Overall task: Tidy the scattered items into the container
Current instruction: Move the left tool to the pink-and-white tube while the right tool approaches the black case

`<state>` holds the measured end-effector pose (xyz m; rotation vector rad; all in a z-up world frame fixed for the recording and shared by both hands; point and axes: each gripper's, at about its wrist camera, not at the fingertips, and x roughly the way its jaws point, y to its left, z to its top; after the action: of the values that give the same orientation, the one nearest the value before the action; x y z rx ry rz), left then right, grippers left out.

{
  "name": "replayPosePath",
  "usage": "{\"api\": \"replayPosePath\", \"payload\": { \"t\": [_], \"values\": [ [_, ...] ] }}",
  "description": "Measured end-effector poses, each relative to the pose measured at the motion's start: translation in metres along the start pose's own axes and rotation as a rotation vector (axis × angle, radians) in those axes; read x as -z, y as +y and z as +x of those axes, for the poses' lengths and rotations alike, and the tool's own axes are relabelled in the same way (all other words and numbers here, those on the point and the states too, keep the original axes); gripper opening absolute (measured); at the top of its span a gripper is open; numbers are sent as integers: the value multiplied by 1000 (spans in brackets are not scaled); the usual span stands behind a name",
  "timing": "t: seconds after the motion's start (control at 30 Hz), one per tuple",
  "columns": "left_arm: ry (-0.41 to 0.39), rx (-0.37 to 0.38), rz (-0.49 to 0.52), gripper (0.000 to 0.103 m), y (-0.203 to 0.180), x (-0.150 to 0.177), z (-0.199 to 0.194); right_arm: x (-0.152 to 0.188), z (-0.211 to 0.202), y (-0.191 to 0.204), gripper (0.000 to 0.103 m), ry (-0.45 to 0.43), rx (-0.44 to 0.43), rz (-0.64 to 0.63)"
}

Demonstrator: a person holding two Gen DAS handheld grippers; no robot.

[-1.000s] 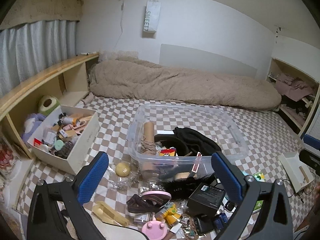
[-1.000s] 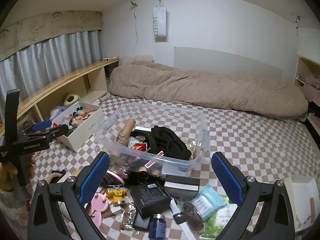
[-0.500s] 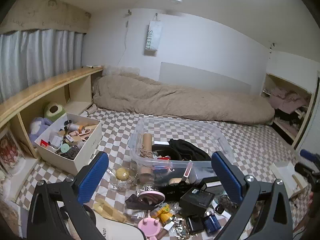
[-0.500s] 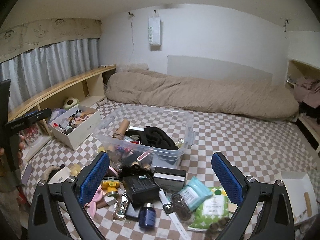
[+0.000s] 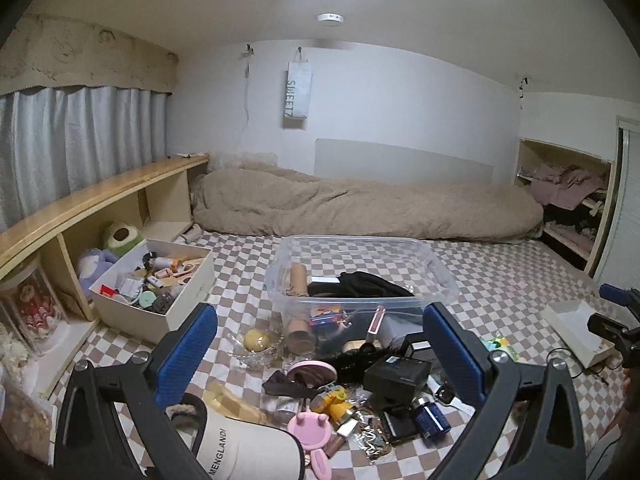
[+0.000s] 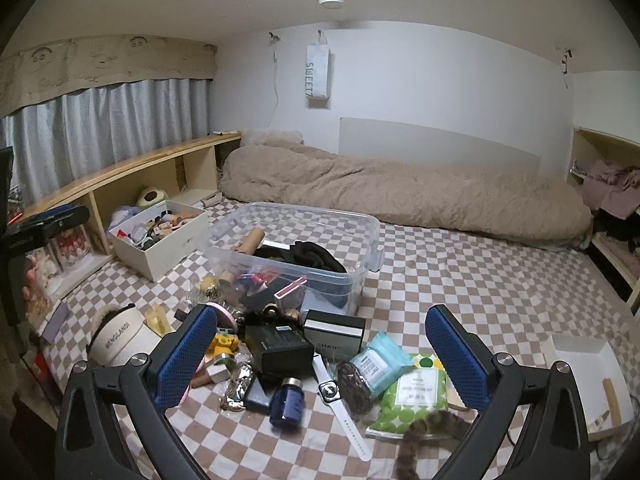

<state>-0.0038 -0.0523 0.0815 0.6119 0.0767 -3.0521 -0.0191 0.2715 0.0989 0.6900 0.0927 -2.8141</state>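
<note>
A clear plastic container (image 5: 438,270) (image 6: 370,226) stands on the checked bed cover, holding a black cloth (image 5: 360,284) and a cardboard tube (image 6: 250,240). Scattered in front of it lie a black box (image 5: 398,374) (image 6: 278,346), a blue bottle (image 6: 286,402), a pink round mirror (image 5: 312,370), a white cap (image 5: 240,448) (image 6: 120,336), a teal wipes pack (image 6: 376,364), a green dotted pack (image 6: 414,396) and a white watch (image 6: 332,394). My left gripper (image 5: 320,344) hangs open above the pile, holding nothing. My right gripper (image 6: 320,340) is open too, above the same items.
A white box of small things (image 5: 152,280) sits at the left by a wooden shelf (image 5: 100,196). A beige duvet (image 6: 400,192) lies along the far wall. A white tray (image 6: 584,364) rests at the right. A striped furry thing (image 6: 432,436) pokes in at the bottom edge.
Both grippers have drawn back from the container and tilted up, so more ceiling shows and the pile looks smaller. Both stay open and nothing was picked up.
</note>
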Motion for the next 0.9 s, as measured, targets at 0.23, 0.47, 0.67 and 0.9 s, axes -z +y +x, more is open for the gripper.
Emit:
{"api": "replayPosePath", "payload": {
  "t": [0.23,0.47,0.67,0.9],
  "values": [
    [-22,-31,50,103,-18,33,1,32,2,3,103,-37,5,2],
    [-19,-26,25,103,-27,69,13,75,16,3,103,-23,41,32],
    [36,6,47,103,-38,99,31,106,28,3,103,-9,65,51],
    [108,21,53,103,-43,131,50,136,42,6,103,5,51,79]
  ]
}}
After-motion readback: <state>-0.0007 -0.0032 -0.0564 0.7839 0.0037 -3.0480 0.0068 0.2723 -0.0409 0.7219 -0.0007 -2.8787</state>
